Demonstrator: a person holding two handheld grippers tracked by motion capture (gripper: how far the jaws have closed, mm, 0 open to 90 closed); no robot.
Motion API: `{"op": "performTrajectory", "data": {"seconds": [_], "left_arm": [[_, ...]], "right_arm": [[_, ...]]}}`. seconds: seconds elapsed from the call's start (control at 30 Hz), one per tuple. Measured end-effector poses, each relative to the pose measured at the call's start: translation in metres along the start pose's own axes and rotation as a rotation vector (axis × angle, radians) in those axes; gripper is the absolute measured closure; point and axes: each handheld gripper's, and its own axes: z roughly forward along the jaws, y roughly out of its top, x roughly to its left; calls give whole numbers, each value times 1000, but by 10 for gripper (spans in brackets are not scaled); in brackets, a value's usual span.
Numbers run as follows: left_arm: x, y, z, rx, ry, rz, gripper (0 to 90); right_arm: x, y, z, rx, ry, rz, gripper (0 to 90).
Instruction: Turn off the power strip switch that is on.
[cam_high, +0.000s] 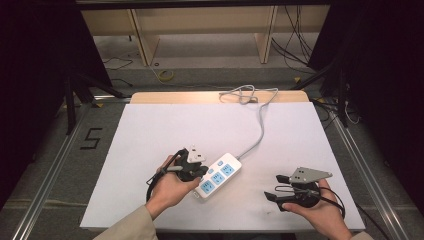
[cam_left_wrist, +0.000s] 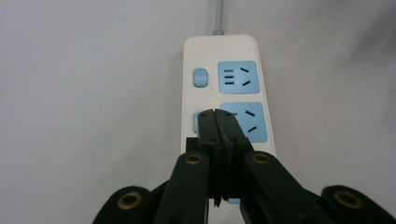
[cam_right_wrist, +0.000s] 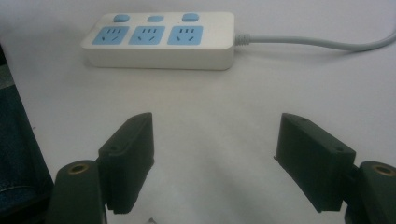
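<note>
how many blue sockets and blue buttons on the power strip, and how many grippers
blue sockets on the power strip: 3
blue buttons: 3
grippers: 2, left gripper and right gripper
total: 8

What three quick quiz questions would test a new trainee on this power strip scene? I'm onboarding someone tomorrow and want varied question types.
1. True or false: the left gripper has its jaws pressed together over the power strip.
2. Multiple choice: the right gripper is A) shut on the cord, B) open above bare table, apart from the strip, C) shut on a switch.
3. Fill in: the strip has ___ blue sockets, each with its own blue switch.

Key:
1. True; the closed tips sit at the middle switch.
2. B; the grey cord runs off toward the table's far edge.
3. Three.
</note>
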Motion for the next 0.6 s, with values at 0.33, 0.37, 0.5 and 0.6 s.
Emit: {"op": "performTrajectory", "data": {"seconds": [0.33, 0.37, 0.5, 0.6], "left_arm": [[-1, 6, 8, 23, -3, 0, 896], [-1, 6, 8, 26, -4, 1, 896], [0, 8, 11, 36, -3, 2, 896], [0, 10, 13, 40, -2, 2, 896]], "right_arm": [[0, 0, 1, 7, 1, -3, 283], [0, 0, 2, 8, 2, -3, 284], [0, 0, 2, 7, 2, -1, 283], [0, 0, 3, 8, 1, -2, 283]]}}
